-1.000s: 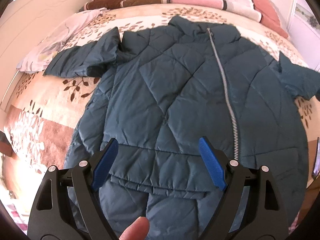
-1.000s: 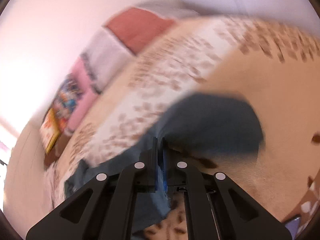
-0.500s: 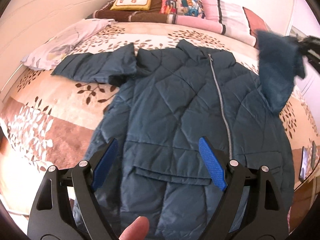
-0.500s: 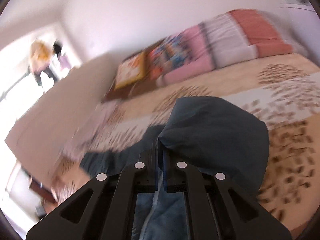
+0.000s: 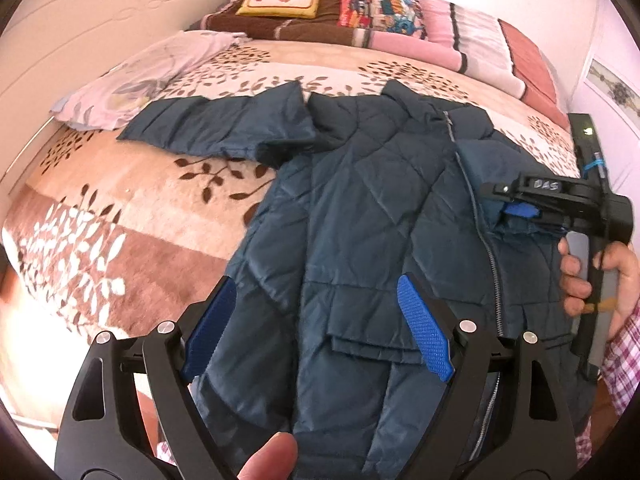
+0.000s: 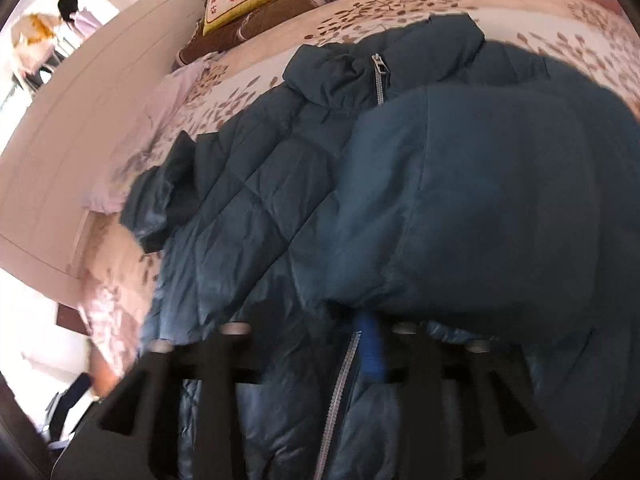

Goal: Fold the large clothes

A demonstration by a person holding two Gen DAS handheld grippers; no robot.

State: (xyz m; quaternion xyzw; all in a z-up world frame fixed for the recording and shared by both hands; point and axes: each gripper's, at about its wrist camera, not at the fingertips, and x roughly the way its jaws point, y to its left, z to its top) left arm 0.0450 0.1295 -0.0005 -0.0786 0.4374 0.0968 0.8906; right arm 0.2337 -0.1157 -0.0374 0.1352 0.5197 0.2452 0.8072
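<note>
While my left gripper (image 5: 320,332) hovers spread over near hem of one jacket (image 5: 360,216) on bed (image 5: 132,216), my right gripper (image 5: 508,206), jaws just opening, sleeve (image 6: 480,200) between them, over jacket's right side.

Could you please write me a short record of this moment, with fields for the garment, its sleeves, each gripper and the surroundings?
garment: dark blue quilted jacket, front up on the bed, zip closed
sleeves: one sleeve spread out sideways; the other sleeve folded over the chest
left gripper: open, above the hem, holding nothing
right gripper: jaws have just been opening; sleeve end between them, pads apparently not pressing it
surroundings: pillows at the head of the bed
</note>
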